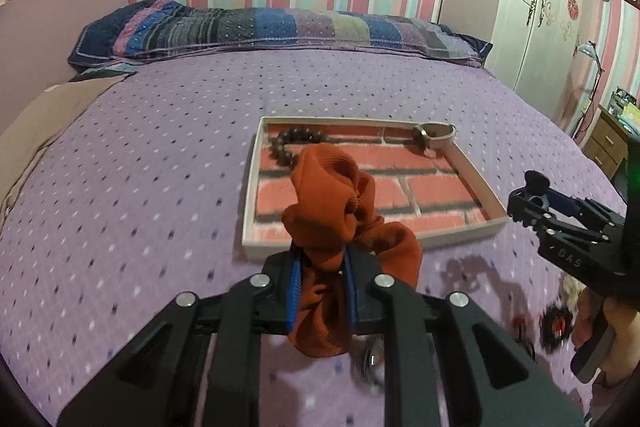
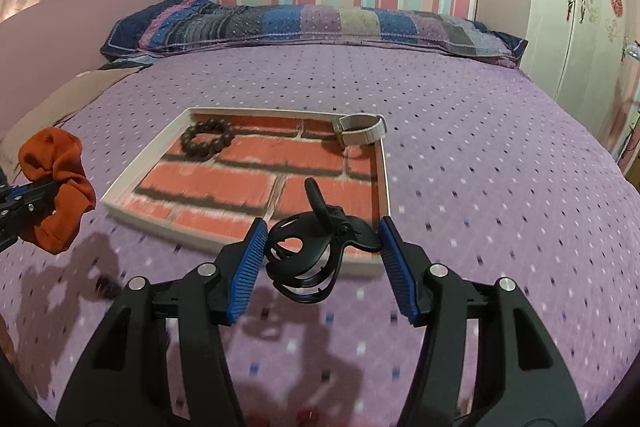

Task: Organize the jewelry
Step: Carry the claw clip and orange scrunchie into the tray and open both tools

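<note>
My left gripper [image 1: 322, 263] is shut on an orange scrunchie [image 1: 340, 203] and holds it above the bed, just in front of the tray's near edge; it also shows in the right wrist view [image 2: 56, 183]. The shallow white tray [image 1: 250, 187] with a brick-pattern floor holds a brown bead bracelet [image 2: 207, 139] at its far left and a beige band [image 2: 362, 126] at its far right corner. My right gripper [image 2: 324, 259] holds a black claw hair clip [image 2: 316, 251] between its blue pads [image 2: 248, 263], over the tray's near right corner [image 2: 382, 223].
The tray lies on a purple dotted bedspread [image 1: 160, 147]. A patchwork pillow [image 1: 260, 27] lies at the far end. Small dark and red items [image 1: 554, 327] lie on the bed at the lower right. A white wardrobe [image 1: 532, 7] stands at the right.
</note>
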Available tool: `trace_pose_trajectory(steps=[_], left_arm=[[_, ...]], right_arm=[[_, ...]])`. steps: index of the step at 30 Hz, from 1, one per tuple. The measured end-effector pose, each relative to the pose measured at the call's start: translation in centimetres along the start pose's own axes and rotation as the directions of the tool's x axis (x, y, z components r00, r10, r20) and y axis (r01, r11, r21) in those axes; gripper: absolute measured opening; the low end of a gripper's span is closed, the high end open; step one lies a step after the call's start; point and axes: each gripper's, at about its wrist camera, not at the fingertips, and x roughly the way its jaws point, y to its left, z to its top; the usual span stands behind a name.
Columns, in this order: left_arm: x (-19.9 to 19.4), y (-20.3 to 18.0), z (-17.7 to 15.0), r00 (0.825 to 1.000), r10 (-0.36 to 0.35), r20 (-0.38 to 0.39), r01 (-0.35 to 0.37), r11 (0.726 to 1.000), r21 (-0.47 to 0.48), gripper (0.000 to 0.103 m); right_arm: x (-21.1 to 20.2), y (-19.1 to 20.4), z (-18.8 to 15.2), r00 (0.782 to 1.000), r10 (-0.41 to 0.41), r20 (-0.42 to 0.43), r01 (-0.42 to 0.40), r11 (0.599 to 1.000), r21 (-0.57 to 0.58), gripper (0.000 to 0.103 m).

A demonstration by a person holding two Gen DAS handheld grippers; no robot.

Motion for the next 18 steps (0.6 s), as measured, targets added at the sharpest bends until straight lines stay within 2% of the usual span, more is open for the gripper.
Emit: trace_pose_trajectory(steps=[4, 10, 18], left_arm=[[3.7, -0.2, 2.0, 0.999, 0.006, -0.035, -0.006, 1.000, 0.010, 0.018], [9.4, 0.6, 3.8, 0.991, -0.021, -0.131, 0.015, 0.999, -0.043, 0.018], [14.9, 1.4, 4.9, 0.976, 0.028, -0.217, -0.038, 0.998, -0.040, 0.018]], right_arm=[[3.9, -0.7, 2.6, 1.000, 0.001, -0.031, 0.000, 1.000, 0.011, 0.057], [9.5, -1.5, 4.9, 0.995, -0.019, -0.100, 0.021, 1.000, 0.022, 0.057], [15.0, -2.1, 6.5, 0.984, -0.028, -0.175, 0.034, 0.999, 0.029, 0.057]])
